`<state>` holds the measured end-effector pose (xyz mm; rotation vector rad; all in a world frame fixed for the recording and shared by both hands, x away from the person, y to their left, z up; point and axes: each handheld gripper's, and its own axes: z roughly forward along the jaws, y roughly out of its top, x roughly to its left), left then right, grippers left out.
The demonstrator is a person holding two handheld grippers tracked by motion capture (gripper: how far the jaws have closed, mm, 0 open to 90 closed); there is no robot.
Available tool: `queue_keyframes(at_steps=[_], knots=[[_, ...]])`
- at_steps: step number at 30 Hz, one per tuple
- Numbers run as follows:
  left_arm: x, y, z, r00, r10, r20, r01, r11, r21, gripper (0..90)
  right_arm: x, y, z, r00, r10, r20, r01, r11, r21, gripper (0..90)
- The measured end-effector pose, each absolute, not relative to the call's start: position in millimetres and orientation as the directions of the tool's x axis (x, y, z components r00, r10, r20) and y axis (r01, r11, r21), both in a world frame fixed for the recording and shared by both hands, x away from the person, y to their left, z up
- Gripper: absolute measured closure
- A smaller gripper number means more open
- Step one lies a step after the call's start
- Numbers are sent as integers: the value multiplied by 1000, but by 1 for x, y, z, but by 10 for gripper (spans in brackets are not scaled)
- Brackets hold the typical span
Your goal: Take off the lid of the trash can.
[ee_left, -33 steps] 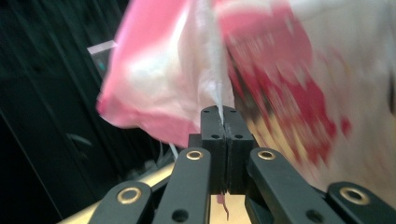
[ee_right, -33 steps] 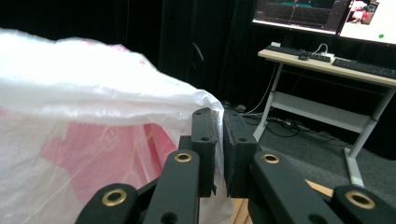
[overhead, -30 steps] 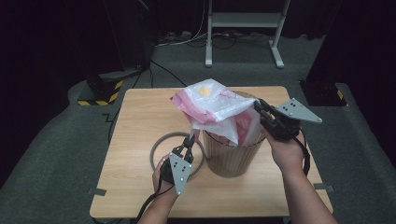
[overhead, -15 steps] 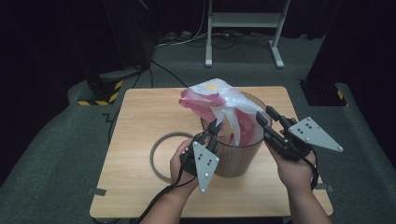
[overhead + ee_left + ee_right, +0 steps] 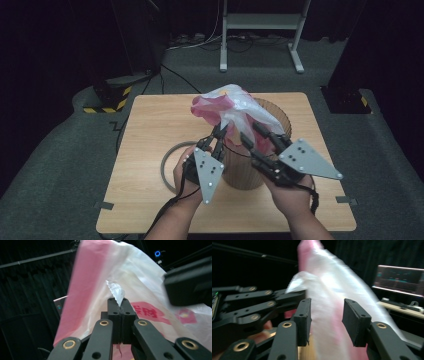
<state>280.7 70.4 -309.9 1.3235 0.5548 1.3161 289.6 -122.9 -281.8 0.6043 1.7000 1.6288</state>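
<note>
High view: left gripper (image 5: 220,134) pinches the rim of the pink-and-white plastic bag (image 5: 230,107), holding it above the ribbed bin (image 5: 260,150) on the wooden table (image 5: 150,130), likely so it can be spread over the bin's mouth. A grey ring (image 5: 167,167) lies beside the bin.

Left gripper view: jaws pressed together on a fold of bag (image 5: 130,282).

Right gripper view: right gripper (image 5: 327,320) has just been opening; the bag (image 5: 329,302) hangs between its spread jaws, pads not pressing, seemingly seeking a fresh hold.

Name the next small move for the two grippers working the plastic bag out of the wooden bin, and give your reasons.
Probably close the right gripper on the plastic bag: its jaws have just been opening and the bag passes between them ungripped, while the left gripper alone pinches it above the wooden bin.
</note>
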Motion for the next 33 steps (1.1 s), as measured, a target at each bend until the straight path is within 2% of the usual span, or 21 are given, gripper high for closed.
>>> queue_keyframes(at_steps=[5, 7, 9, 11, 14, 19, 22, 28, 31, 33], knots=[[259, 86, -302, 292, 889, 353, -374, -234, 898, 885, 298, -98, -285, -617, 755, -221, -137, 173, 975, 630], [258, 88, -302, 320, 884, 342, -362, -220, 906, 866, 301, -95, -285, -627, 749, -214, -128, 172, 977, 735], [258, 89, -304, 368, 868, 332, -346, -203, 916, 787, 300, -95, -285, -627, 741, -239, -143, 192, 971, 891], [260, 88, -308, 426, 849, 313, -319, -182, 930, 690, 299, -101, -286, -606, 756, -247, -149, 197, 969, 896], [262, 85, -317, 428, 842, 328, -312, -203, 928, 607, 302, -126, -291, -556, 800, -225, -143, 175, 974, 897], [273, 86, -334, 405, 870, 279, -261, -183, 948, 586, 321, -165, -303, -493, 855, -164, -79, 144, 986, 896], [281, 91, -339, 381, 888, 257, -236, -176, 956, 587, 329, -179, -307, -466, 870, -163, -61, 152, 987, 896], [303, 105, -350, 329, 916, 228, -181, -176, 968, 543, 339, -193, -312, -453, 879, -150, -36, 151, 988, 895], [316, 111, -354, 344, 915, 210, -150, -167, 975, 526, 342, -197, -314, -449, 883, -137, -30, 138, 990, 895], [328, 120, -355, 359, 919, 162, -123, -126, 984, 527, 342, -199, -314, -444, 886, -135, -30, 135, 990, 895]])
